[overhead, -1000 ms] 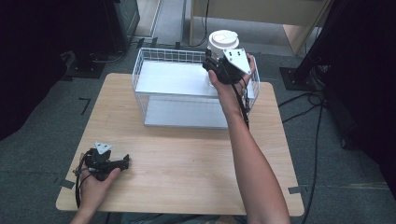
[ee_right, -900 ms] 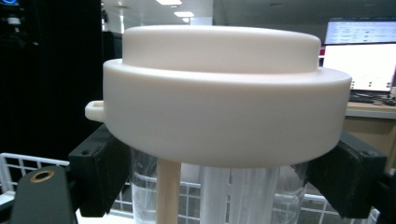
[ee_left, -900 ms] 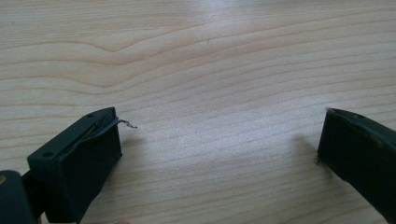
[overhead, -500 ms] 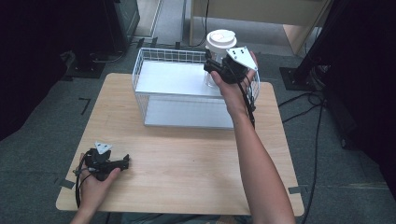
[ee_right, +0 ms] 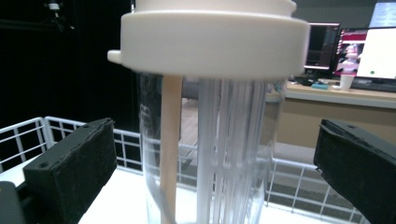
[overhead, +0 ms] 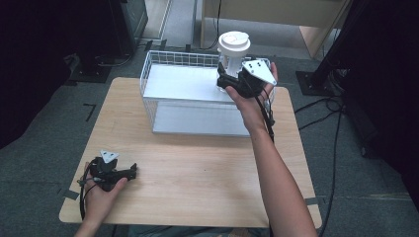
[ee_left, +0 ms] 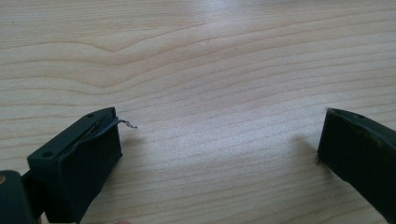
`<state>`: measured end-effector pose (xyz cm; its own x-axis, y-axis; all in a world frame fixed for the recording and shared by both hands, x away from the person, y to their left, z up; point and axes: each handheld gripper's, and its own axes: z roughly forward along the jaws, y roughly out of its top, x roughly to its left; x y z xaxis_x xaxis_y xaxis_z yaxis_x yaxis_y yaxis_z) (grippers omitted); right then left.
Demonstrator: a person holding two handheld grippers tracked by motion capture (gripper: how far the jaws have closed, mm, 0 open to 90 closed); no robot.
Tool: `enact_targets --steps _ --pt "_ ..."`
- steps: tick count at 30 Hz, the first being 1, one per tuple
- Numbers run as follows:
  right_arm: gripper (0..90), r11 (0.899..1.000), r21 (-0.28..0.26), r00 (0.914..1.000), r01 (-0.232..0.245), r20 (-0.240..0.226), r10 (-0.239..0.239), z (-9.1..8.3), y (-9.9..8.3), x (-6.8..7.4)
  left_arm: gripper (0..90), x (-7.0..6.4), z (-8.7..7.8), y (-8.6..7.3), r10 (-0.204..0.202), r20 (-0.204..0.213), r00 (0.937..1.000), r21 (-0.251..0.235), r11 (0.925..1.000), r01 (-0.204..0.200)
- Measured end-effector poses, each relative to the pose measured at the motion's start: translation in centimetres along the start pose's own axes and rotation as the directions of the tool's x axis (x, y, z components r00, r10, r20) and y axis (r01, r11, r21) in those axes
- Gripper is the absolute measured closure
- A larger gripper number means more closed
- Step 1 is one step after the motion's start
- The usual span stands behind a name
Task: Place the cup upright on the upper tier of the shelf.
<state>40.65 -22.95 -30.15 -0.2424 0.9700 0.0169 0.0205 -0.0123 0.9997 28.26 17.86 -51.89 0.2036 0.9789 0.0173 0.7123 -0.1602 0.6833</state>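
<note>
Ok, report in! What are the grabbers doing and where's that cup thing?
Left gripper open, low over bare table. Right gripper open around clear lidded container in the wire basket, jaws not touching. Nothing in the way.

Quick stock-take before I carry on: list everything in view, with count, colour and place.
Table: one, light wood, centre of the high view.
Wire basket: one, white, far half of the table.
Jar: one, clear with a white lid, standing at the basket's far right corner; holds white sticks and one tan stick.
Left gripper: one, black, jaws open, resting low at the table's near left corner in the left hand.
Right gripper: one, black, jaws open either side of the jar, not touching it.
</note>
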Motion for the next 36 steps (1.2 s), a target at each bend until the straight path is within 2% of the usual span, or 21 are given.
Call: enact_targets --steps 8,16,26,30,36 --pt "0.0 1.0 -0.006 0.9998 0.008 -0.017 -0.008 -2.1 -1.0 -0.5 0.0 0.0 0.0 0.0 0.0 0.0 1.0 0.0 1.0 0.0" --pt "0.0 0.999 -0.012 0.9983 0.036 -0.046 -0.036 -4.8 -2.1 -0.7 0.0 -0.1 0.1 0.0 -0.003 0.003 1.0 -0.004 1.0 0.003" --pt "0.0 0.999 -0.01 0.9972 0.046 -0.058 -0.047 -6.8 -3.5 -1.1 0.0 -0.1 0.1 0.0 -0.003 0.003 1.0 -0.004 1.0 0.003" --pt "0.0 0.999 -0.011 0.9974 0.045 -0.057 -0.045 -7.6 -4.1 -1.5 0.0 -0.1 0.1 0.0 -0.003 0.003 1.0 -0.004 1.0 0.003" --pt "0.0 1.0 0.003 0.9988 0.027 -0.041 -0.027 -9.1 -5.6 -3.1 0.0 -0.1 0.1 0.0 -0.003 0.003 1.0 -0.004 1.0 0.003"
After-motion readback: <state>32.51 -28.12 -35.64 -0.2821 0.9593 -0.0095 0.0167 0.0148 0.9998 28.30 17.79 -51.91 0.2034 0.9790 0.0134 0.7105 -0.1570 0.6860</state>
